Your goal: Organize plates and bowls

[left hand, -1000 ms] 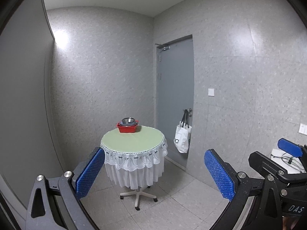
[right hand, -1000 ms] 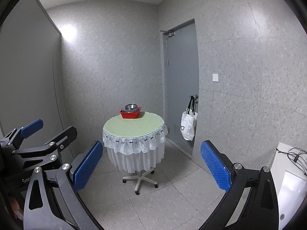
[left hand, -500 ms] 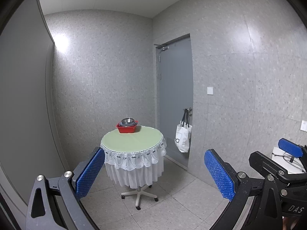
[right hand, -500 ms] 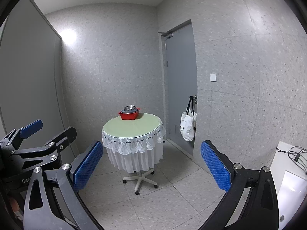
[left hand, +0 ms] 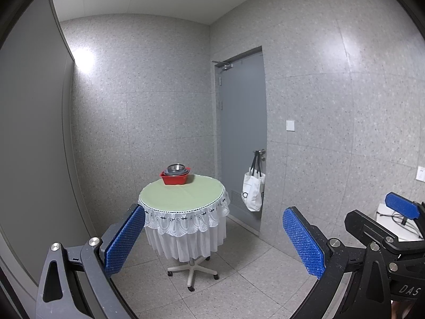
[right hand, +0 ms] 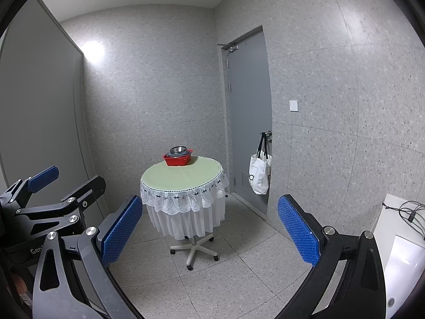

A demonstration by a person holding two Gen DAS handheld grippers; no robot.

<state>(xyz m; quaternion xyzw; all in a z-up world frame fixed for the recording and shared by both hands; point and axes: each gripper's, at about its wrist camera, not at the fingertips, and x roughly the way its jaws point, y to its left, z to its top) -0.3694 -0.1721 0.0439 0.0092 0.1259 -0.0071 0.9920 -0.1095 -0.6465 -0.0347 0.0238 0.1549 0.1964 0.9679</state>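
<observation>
Grey speckled walls enclose a round table (left hand: 183, 195) where the stacked bowls (left hand: 175, 173) sit at its far edge; both the left gripper (left hand: 212, 235) and right gripper (right hand: 209, 228) gape wide, empty, well apart from them. Nested steel and plastic look light, rigid, probably slick; grip the red rim.

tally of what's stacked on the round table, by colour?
Red plastic square bowl: 1
Grey-blue dish nested in it: 1
Shiny steel bowl on top: 1
Total: 3 visible; any pieces hidden lower in the stack cannot be told. All sit at the far edge of the green-topped round table.
</observation>
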